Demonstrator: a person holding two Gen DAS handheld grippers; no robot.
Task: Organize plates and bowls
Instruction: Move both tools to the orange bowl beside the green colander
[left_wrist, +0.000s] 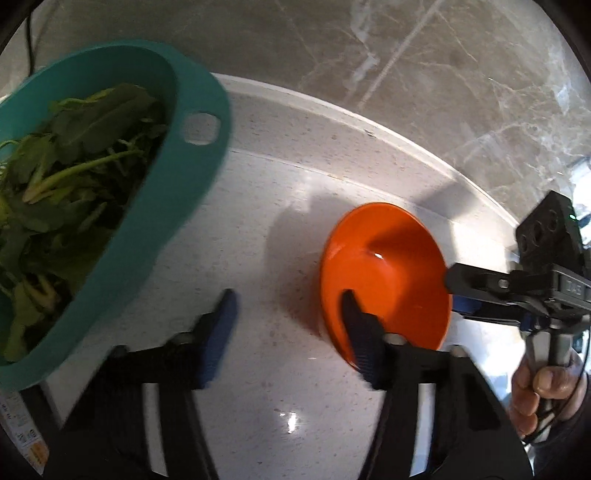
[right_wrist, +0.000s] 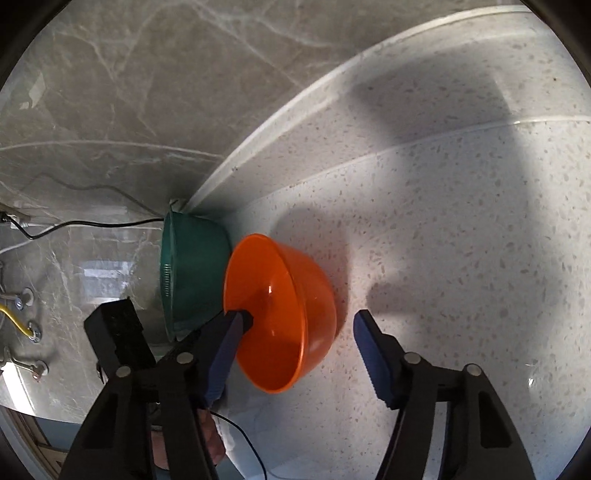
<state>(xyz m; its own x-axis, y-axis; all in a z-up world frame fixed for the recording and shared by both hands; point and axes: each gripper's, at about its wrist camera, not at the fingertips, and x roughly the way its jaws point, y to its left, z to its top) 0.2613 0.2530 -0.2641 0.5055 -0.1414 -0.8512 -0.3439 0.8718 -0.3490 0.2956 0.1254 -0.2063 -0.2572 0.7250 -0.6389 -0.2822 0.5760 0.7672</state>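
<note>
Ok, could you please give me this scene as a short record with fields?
surface: white speckled countertop
orange bowl: on the countertop, empty, beside the teal colander
teal colander: holds leafy greens
left gripper: open, straddling the orange bowl's wall
right gripper: open, straddling the wall on the opposite side, one finger inside
</note>
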